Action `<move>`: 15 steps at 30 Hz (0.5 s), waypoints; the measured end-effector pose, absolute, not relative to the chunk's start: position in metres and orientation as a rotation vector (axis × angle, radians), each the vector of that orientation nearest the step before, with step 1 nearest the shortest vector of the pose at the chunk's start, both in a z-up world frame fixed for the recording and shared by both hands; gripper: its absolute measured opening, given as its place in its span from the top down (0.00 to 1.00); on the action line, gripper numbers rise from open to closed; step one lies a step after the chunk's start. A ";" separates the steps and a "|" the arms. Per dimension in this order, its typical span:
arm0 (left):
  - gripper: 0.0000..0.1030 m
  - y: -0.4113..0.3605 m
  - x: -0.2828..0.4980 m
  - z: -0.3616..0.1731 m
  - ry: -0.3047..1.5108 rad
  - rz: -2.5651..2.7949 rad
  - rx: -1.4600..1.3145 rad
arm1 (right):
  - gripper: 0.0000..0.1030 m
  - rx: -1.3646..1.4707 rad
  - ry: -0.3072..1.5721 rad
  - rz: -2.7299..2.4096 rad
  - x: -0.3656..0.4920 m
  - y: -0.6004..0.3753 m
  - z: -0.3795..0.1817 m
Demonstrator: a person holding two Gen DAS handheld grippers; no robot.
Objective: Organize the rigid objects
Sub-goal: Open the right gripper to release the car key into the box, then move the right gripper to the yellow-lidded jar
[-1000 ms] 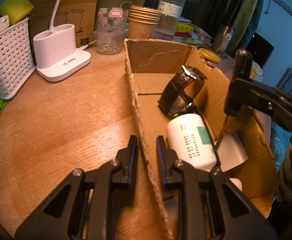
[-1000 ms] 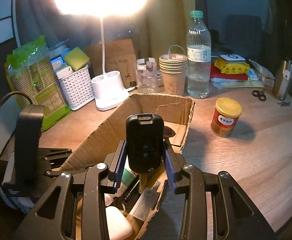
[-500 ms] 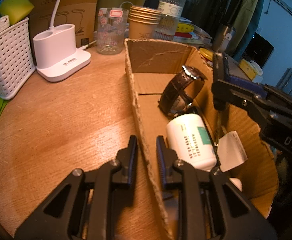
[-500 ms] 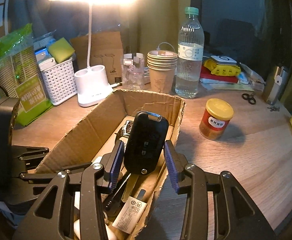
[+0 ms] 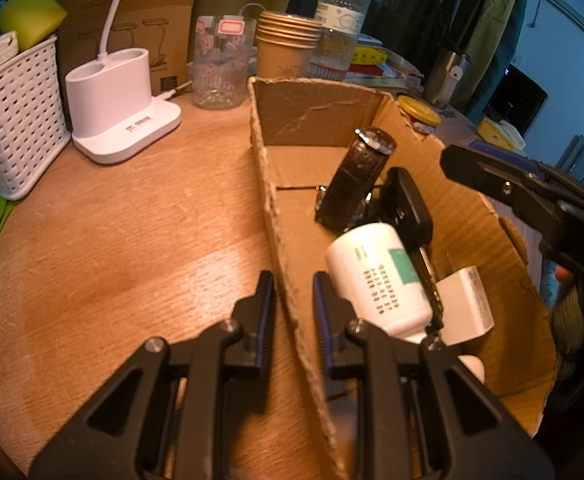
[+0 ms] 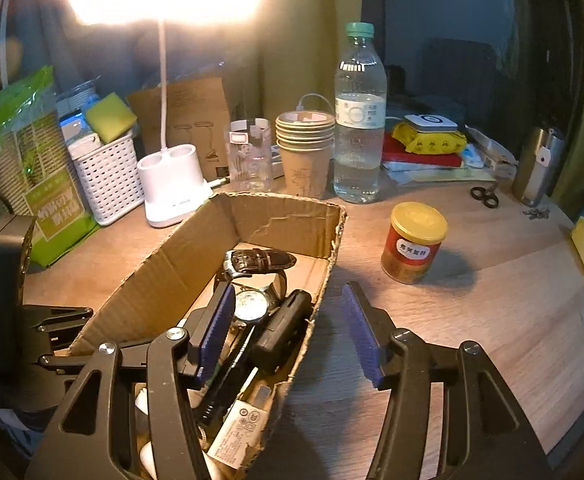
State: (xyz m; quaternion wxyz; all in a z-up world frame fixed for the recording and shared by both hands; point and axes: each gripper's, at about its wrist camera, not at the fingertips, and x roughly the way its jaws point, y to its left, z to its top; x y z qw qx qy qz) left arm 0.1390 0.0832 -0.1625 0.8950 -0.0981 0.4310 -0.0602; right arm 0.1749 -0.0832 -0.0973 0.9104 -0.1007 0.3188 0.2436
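Note:
An open cardboard box stands on the wooden table. My left gripper is shut on its left wall, one finger on each side. Inside lie a brown-strapped watch, a white bottle, a white adapter and a black car key fob. My right gripper hovers over the box's right wall, its jaws opening with nothing pressed between the pads. The key fob rests loose against that wall, below the jaws and beside the watch.
A red jar with a yellow lid stands right of the box. Behind it are a lamp base, a white basket, a glass, stacked paper cups, a water bottle, scissors and a steel flask.
The right gripper tipped down over the box and its jaws spread. The key fob left them and dropped into the box. The left gripper kept still on the wall.

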 end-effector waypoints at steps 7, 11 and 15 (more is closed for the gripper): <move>0.79 0.084 0.139 -0.163 0.893 -0.125 -0.204 | 0.43 -0.192 0.643 0.503 0.174 -0.089 -0.093; 0.79 0.083 0.139 -0.162 0.894 -0.125 -0.204 | 0.43 -0.174 0.627 0.495 0.175 -0.096 -0.088; 0.79 0.083 0.139 -0.162 0.894 -0.125 -0.204 | 0.43 -0.172 0.625 0.477 0.178 -0.101 -0.087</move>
